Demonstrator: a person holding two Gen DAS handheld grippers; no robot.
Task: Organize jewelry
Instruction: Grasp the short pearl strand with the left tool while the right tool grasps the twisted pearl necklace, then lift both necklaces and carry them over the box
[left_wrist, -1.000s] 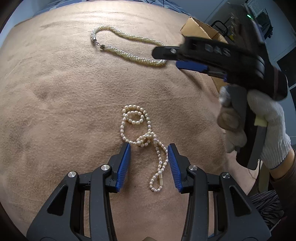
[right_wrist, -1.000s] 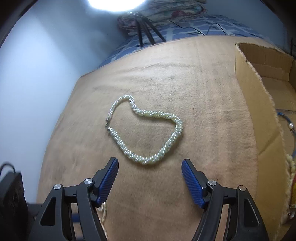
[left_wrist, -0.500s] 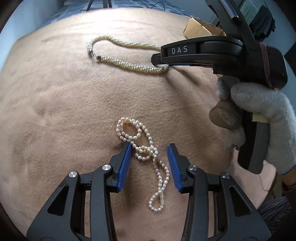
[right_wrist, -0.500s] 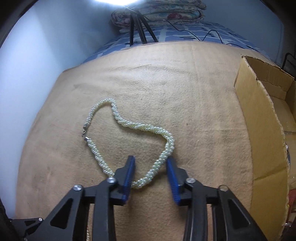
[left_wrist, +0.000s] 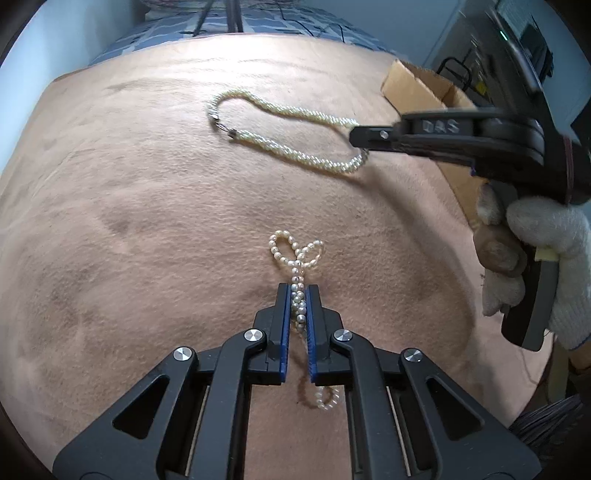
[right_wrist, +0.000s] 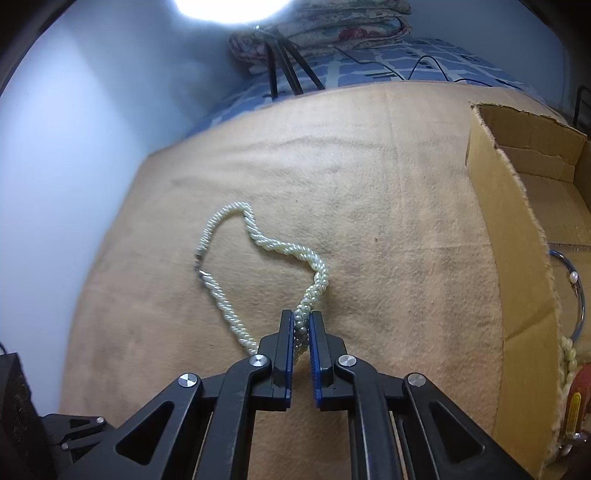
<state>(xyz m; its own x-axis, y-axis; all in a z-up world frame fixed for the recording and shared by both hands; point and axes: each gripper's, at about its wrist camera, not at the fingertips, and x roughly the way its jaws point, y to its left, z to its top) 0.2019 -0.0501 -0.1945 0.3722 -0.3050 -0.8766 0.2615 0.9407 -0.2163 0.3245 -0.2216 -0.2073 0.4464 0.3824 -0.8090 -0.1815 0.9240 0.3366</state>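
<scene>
A thin single-strand pearl necklace (left_wrist: 295, 254) lies on the tan cloth (left_wrist: 147, 221). My left gripper (left_wrist: 298, 291) is shut on its middle; two small loops stick out ahead and its tail curls behind the jaws. A thick twisted pearl necklace (right_wrist: 236, 288) lies farther back, also in the left wrist view (left_wrist: 288, 122). My right gripper (right_wrist: 302, 317) is shut on its near bend; it shows in the left wrist view (left_wrist: 360, 142) from the side, held by a gloved hand.
An open cardboard box (right_wrist: 517, 206) stands at the right edge of the cloth, with a bangle (right_wrist: 576, 291) and other jewelry inside. Folded bedding and black tripod legs (right_wrist: 288, 70) lie beyond the cloth's far edge.
Both grippers have closed: the left one onto the thin pearl strand, bunching it, and the right one onto the twisted necklace's bend after moving down to it.
</scene>
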